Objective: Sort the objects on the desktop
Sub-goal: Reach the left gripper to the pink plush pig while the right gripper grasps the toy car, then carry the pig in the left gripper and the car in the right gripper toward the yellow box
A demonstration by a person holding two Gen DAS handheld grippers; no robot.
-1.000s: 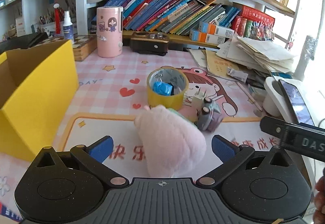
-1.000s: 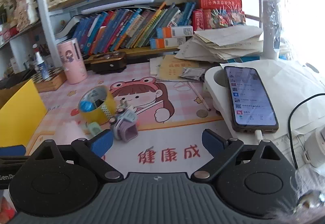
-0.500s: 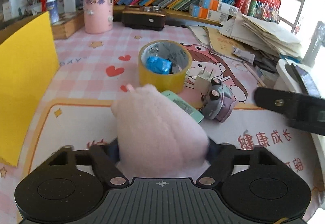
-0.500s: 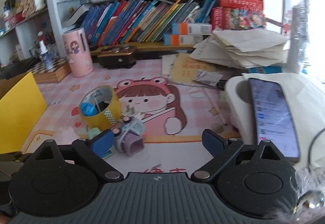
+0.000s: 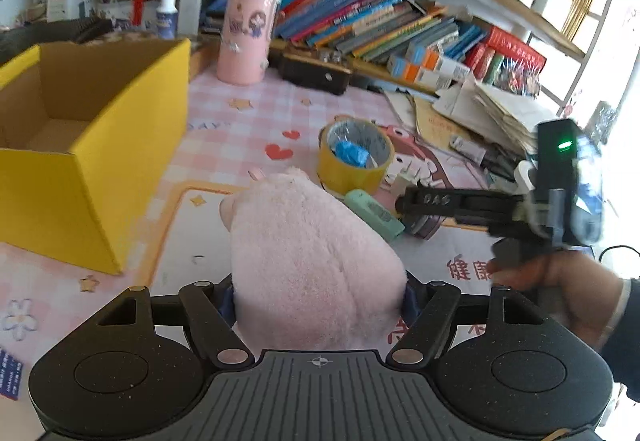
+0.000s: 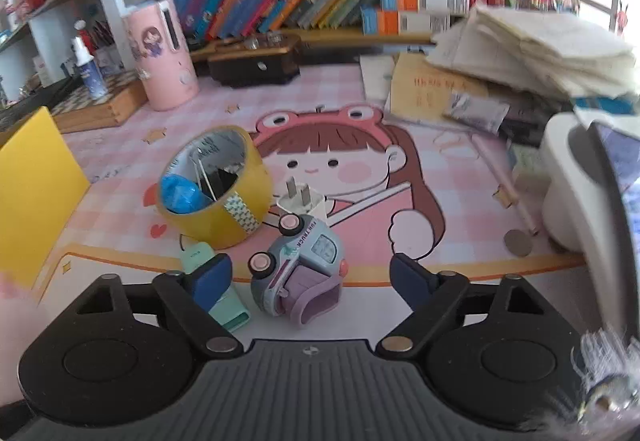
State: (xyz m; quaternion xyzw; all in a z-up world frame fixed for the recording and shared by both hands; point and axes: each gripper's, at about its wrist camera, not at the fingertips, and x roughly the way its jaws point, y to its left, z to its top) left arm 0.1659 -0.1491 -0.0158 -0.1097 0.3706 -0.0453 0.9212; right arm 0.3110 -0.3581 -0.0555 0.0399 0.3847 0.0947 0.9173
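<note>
Two grippers: left gripper (image 5: pixel 318 297) clamps the pink plush (image 5: pixel 308 265) above the mat's near edge — soft pile may slip; right gripper (image 6: pixel 310 277), wide open, empty, straddles the toy truck (image 6: pixel 300 269).

My left gripper (image 5: pixel 318 301), wide open 1 s ago, has clamped on the fluffy pink plush toy (image 5: pixel 308 261) & raised it off the mat, toward the yellow cardboard box (image 5: pixel 92 161). My right gripper (image 6: pixel 311 277) moved fwd, open, now over the pale blue-purple toy truck (image 6: pixel 302 267).
</note>
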